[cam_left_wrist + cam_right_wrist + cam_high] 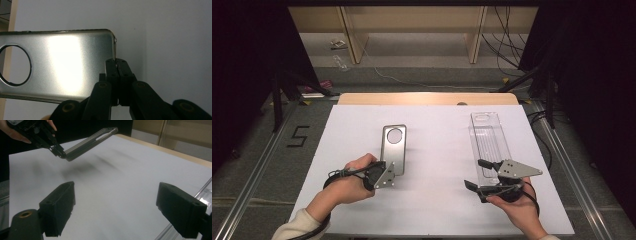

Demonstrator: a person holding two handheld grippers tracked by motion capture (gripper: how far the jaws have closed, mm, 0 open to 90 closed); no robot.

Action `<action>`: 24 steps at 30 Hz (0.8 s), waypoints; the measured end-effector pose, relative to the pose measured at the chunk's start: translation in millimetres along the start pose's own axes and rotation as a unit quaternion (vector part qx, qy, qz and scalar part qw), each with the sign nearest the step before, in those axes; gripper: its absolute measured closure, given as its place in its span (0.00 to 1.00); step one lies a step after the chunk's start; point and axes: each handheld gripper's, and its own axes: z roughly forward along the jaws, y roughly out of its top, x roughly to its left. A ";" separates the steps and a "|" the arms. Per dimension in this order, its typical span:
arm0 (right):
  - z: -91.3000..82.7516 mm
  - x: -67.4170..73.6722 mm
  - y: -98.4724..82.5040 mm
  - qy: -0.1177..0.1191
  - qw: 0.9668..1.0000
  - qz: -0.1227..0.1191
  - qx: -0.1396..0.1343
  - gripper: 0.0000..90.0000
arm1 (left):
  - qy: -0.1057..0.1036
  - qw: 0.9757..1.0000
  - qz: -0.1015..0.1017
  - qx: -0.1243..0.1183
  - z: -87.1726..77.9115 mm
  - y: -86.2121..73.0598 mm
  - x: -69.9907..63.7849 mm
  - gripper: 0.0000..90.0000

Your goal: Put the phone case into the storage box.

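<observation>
One clear plastic case (488,140), contents indiscernible, on table (432,200).

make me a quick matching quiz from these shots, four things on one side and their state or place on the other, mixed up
Things:
1. left tool
2. right tool
3. silver metal case
4. clear plastic tray

States or places:
A. lies flat on the white sheet's right side
B. jaws wide apart, nothing between them
C. held by one end, lifted off the sheet
D. shut on a thin metal edge

Pairs: 1-D, 2-B, 3-C, 4-A

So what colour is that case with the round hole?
Shiny silver case, clearest in the left gripper view.
</observation>
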 end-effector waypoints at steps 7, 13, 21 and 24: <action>-0.3 0.3 0.9 -0.002 1.000 0.002 -0.007 0.18 | 0.000 1.000 0.006 -0.001 -0.4 2.6 -1.1 0.98; -0.2 0.0 1.0 -0.006 1.000 0.005 -0.011 0.18 | 0.001 1.000 0.011 -0.002 -0.5 6.0 -2.6 0.98; 1.8 0.7 2.1 -0.005 1.000 0.008 -0.012 0.18 | 0.000 1.000 0.020 -0.004 -0.2 10.4 -4.4 0.98; 2.8 0.7 2.9 -0.007 1.000 0.009 -0.014 0.18 | 0.000 1.000 0.024 -0.005 -0.4 12.5 -5.1 0.98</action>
